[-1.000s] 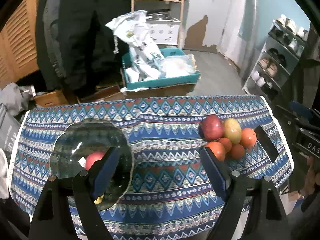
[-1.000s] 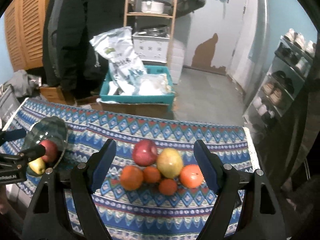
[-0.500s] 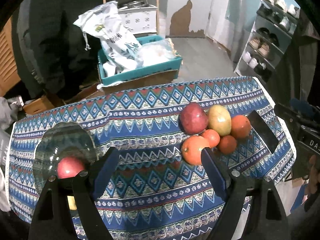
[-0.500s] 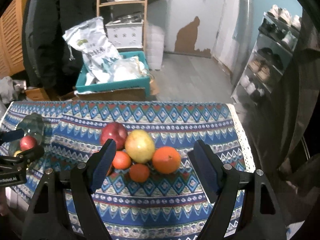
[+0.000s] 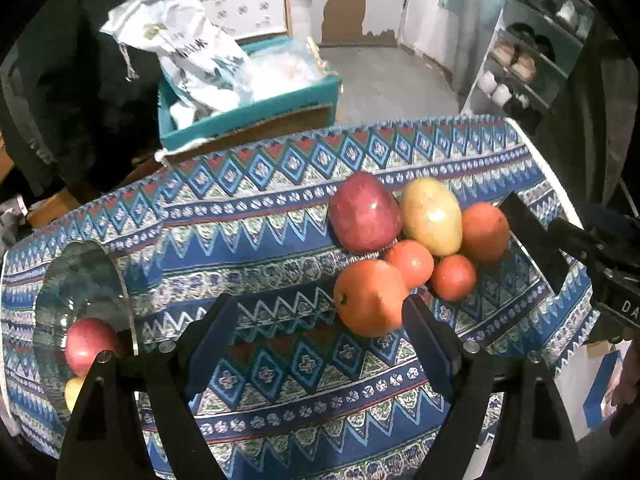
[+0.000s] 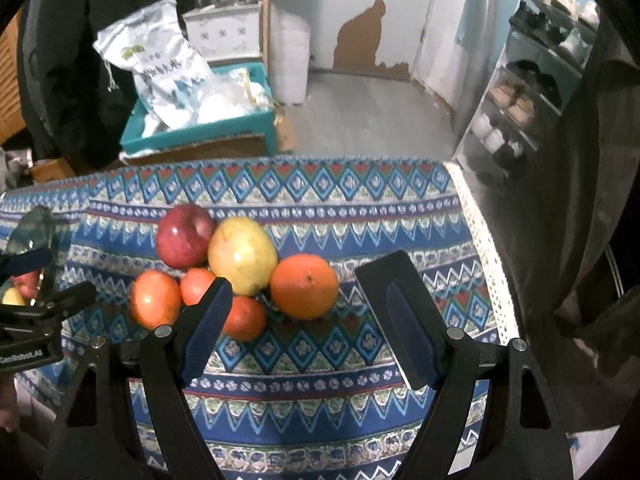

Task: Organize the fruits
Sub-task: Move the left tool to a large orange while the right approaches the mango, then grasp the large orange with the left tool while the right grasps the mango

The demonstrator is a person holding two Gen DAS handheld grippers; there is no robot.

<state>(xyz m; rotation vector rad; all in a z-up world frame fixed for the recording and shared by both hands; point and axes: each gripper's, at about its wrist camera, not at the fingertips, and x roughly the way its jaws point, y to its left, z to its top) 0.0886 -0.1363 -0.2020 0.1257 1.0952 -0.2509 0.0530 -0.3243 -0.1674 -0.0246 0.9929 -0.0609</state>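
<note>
Sitting in a tight little heap on the bench [image 5: 280,360], toward its right end: a red apple [image 5: 364,214], a yellow-green fruit [image 5: 432,216], a big orange [image 6: 304,286] on the right side of the heap, another big orange [image 5: 370,298] on the near left, and two small orange fruits [image 5: 410,262] tucked between, all touching.

Looking round, smooth and firm, so probably rolling away if nudged. Probably slipping a bit too, with shiny skins. Likely bruising if squeezed hard, so gripping gently across the widest part, one fruit at a time. Taking an outer fruit first seems best, since pulling a middle one may send the others rolling.

Waiting at the left end of the bench: a glass bowl [image 5: 84,280], already holding a red apple [image 5: 90,344] and a bit of something yellow [image 5: 74,394]. Glass breaking easily, so lowering fruit in softly, not dropping.

Hanging over the cloth, the left gripper [image 5: 316,344], jaws open and holding nothing, with the near orange just beside its right pad. Hanging by the heap, the right gripper [image 6: 308,320], jaws open and empty too, with the right-side orange showing between them.

Lying bare between heap and bowl, plenty of patterned cloth for carrying across. Dropping off close behind the heap and at the right, the bench edge with its white trim [image 6: 480,240]. Standing beyond on the floor, a teal crate [image 6: 200,128] of bags.
</note>
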